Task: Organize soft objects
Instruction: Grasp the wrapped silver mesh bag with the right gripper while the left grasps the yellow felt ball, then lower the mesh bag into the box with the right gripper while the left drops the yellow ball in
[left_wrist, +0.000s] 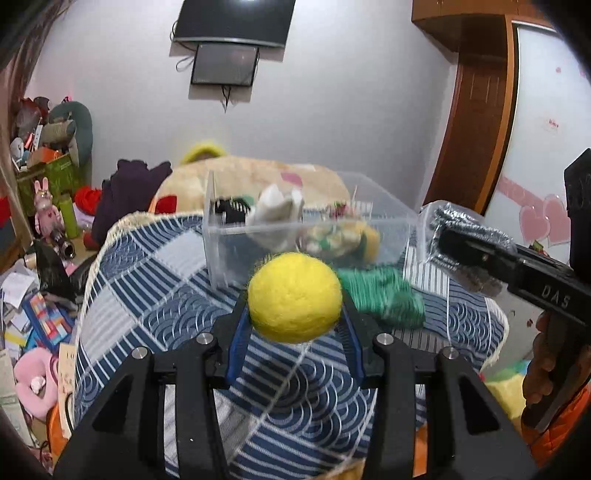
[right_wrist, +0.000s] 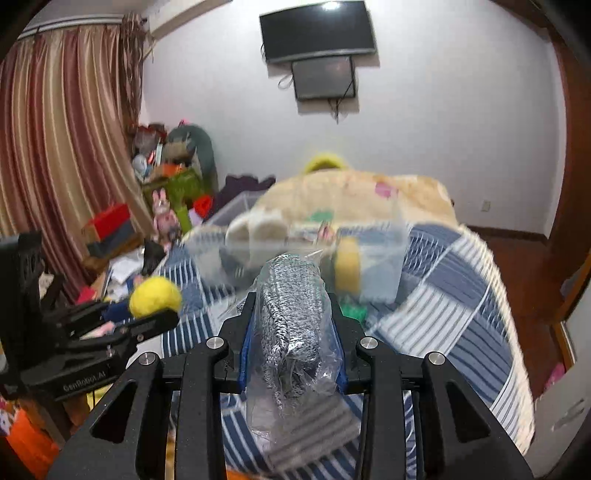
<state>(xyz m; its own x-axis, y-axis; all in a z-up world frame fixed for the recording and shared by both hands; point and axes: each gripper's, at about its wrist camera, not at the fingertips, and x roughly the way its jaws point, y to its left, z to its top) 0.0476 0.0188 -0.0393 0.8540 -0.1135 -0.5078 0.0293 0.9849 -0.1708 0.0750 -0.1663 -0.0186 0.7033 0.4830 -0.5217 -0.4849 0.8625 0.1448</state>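
- The left gripper (left_wrist: 295, 314) is clenched on a yellow felt ball (left_wrist: 294, 297), held above the blue patchwork quilt (left_wrist: 155, 273) of the bed.
- The right gripper (right_wrist: 291, 325) grasps a grey knitted item in a clear plastic bag (right_wrist: 291, 321), also held above the quilt.
- A clear plastic box (left_wrist: 306, 236) stands on the quilt beyond both grippers; inside lie a white plush (left_wrist: 275, 212) and other soft things, too blurred to name.
- A green knitted piece (left_wrist: 384, 299) lies on the quilt just beside the box's near wall.
- Readable writing: "DAS" on the right gripper's body in the left wrist view; "GenRobot.AI" on the left gripper's body in the right wrist view.
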